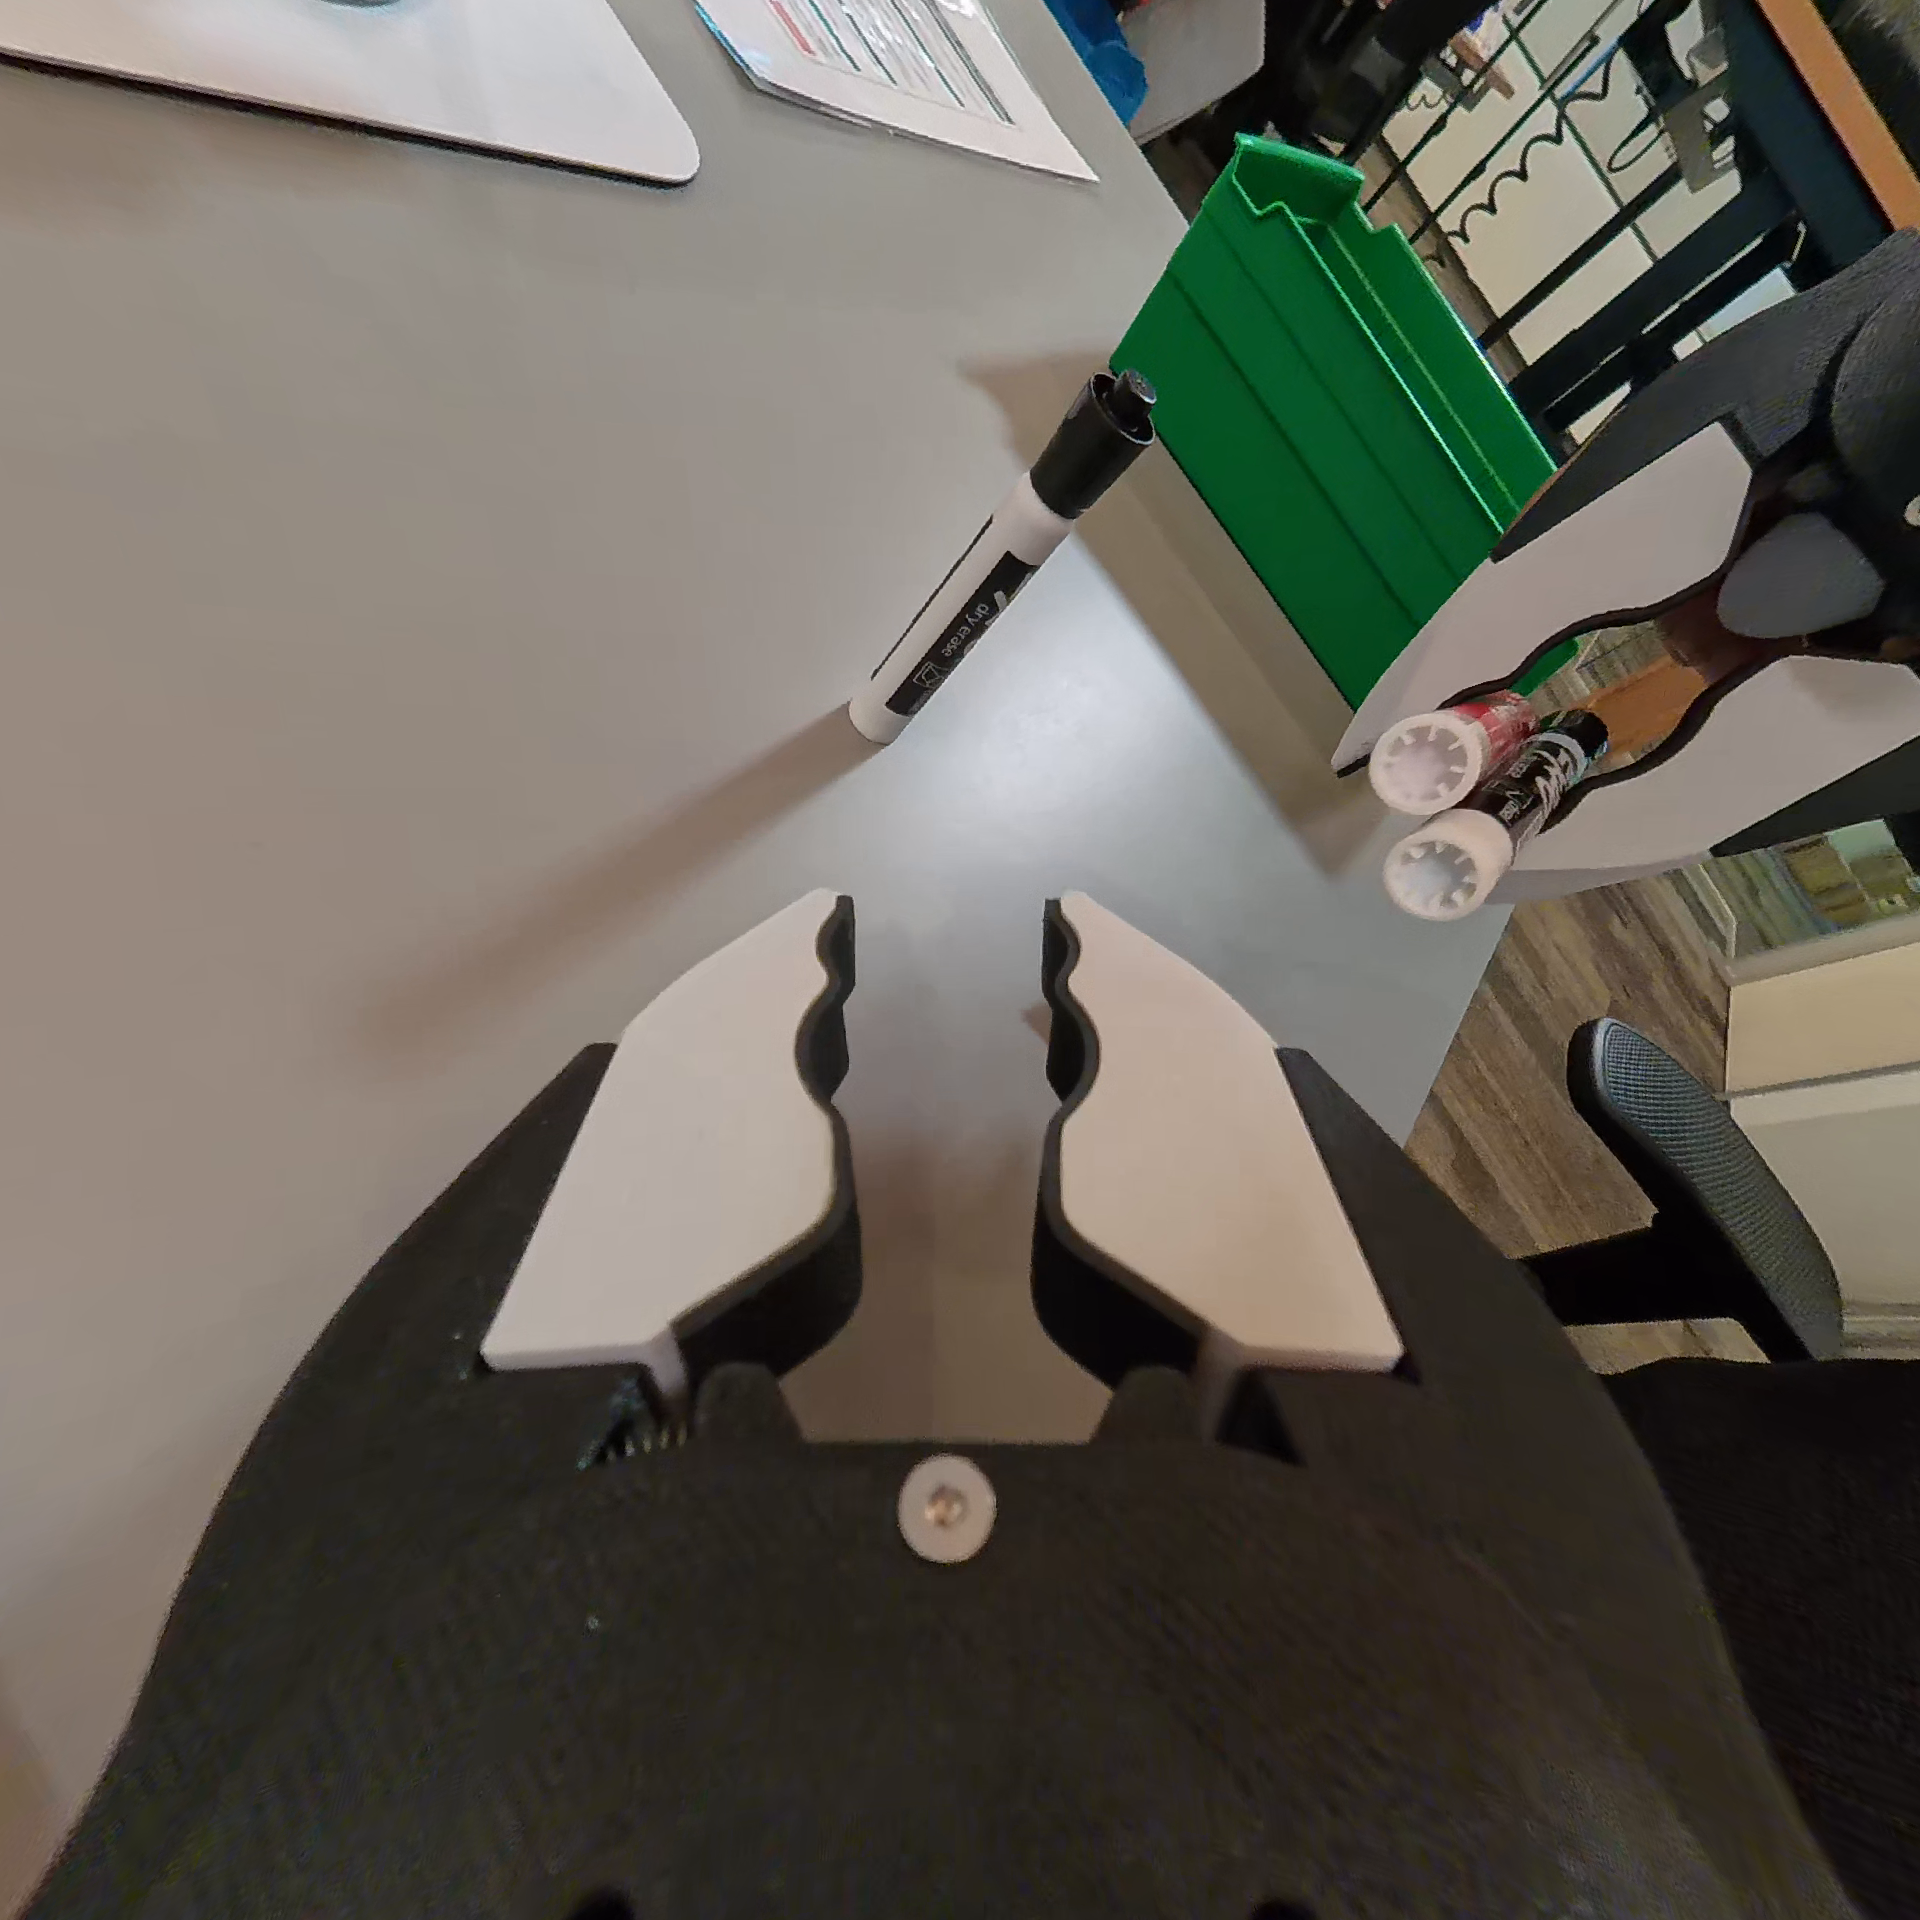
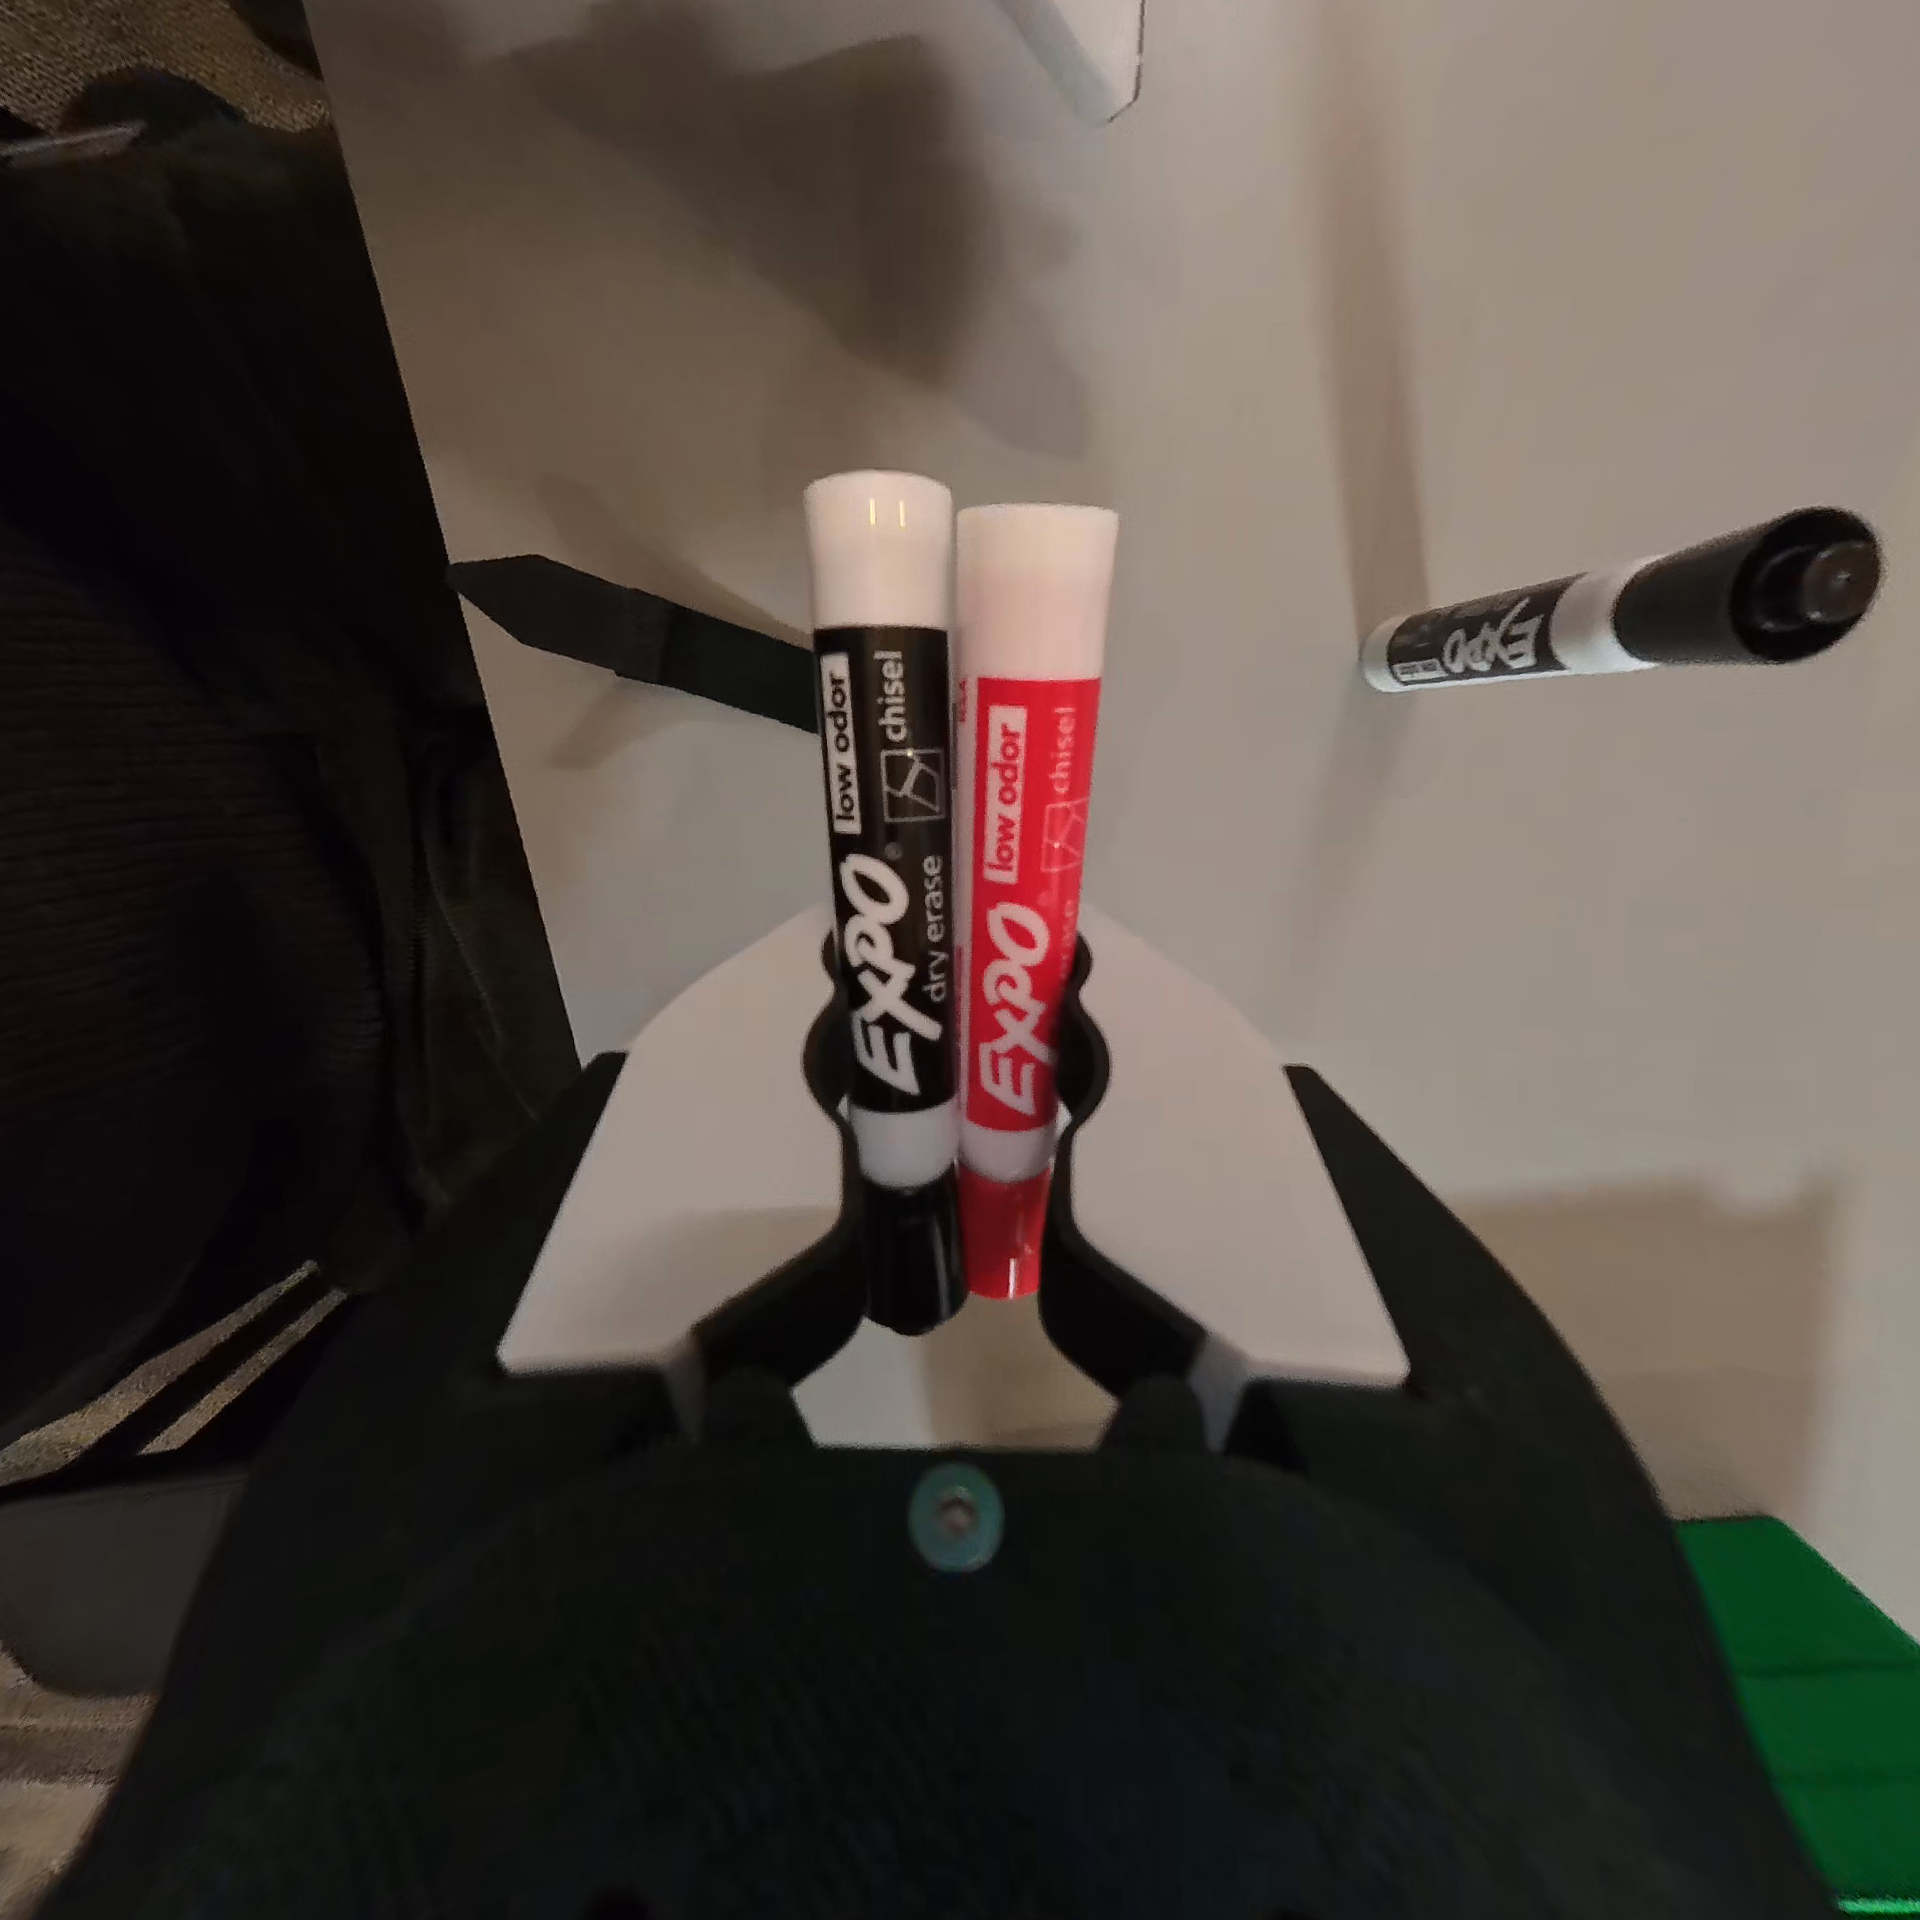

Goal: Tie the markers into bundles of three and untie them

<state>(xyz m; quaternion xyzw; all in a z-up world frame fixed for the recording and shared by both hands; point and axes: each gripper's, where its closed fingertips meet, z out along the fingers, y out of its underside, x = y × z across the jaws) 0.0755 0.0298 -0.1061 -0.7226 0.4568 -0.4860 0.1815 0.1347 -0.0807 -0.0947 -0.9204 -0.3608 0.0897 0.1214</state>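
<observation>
While your right gripper (image 2: 956, 997) clamped a black marker (image 2: 883, 831) and a red marker (image 2: 1023, 894) side by side, your left gripper (image 1: 948, 935) gaped empty over the grey table (image 1: 416, 623), a third marker (image 1: 997, 561) lay near the green bin (image 1: 1320, 436), and only the left view showed the wood floor (image 1: 1538, 1060).

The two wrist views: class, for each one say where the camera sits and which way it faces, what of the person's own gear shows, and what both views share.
Left wrist view: sits on the left gripper, looking forward and down over the grey table; its own open, empty fingers show, plus the right gripper farther off.
Right wrist view: sits on the right gripper, facing the table; its fingers clamp a black marker and a red marker.
Shared: the held markers, a loose black marker on the table, and the green bin.
</observation>
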